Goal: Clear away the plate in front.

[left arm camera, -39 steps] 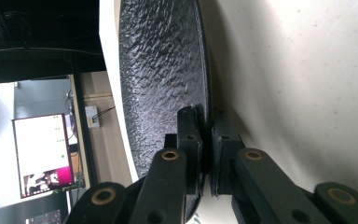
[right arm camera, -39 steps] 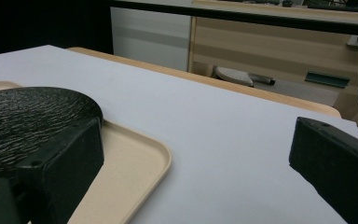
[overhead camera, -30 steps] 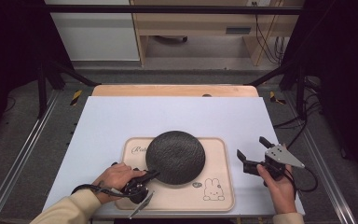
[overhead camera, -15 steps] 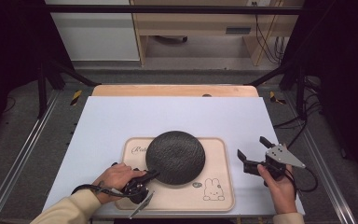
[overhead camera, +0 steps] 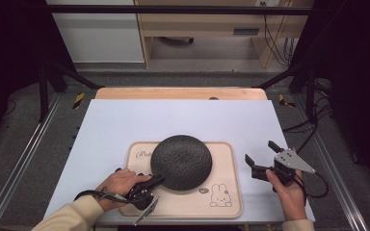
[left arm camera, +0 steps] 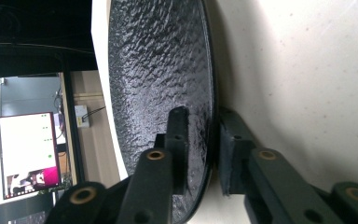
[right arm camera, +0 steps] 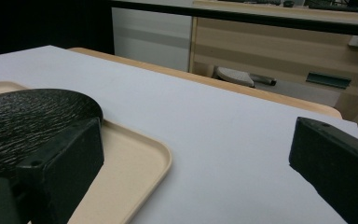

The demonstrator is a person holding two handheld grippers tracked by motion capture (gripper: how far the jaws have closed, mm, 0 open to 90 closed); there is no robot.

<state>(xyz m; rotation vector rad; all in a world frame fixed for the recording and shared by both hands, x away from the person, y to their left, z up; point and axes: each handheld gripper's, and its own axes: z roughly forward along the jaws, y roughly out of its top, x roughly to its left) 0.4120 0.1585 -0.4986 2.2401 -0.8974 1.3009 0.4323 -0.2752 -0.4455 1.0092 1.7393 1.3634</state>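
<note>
On the tray [overhead camera: 224, 199]: plate [overhead camera: 181, 161].
Left gripper [left arm camera: 200, 144]: jaws clamped on plate's rim, seen close.
Right gripper [overhead camera: 262, 161]: right of tray, jaws wide apart, holding nothing.

The left hand [overhead camera: 120, 185] lies low, its sleeved forearm coming in from the bottom edge. The left gripper [overhead camera: 155, 181] points right and looks turned on its side, jaws nearly closed. The right hand [overhead camera: 285, 191] holds the right gripper [overhead camera: 261, 158] level, jaws spread wide.
</note>
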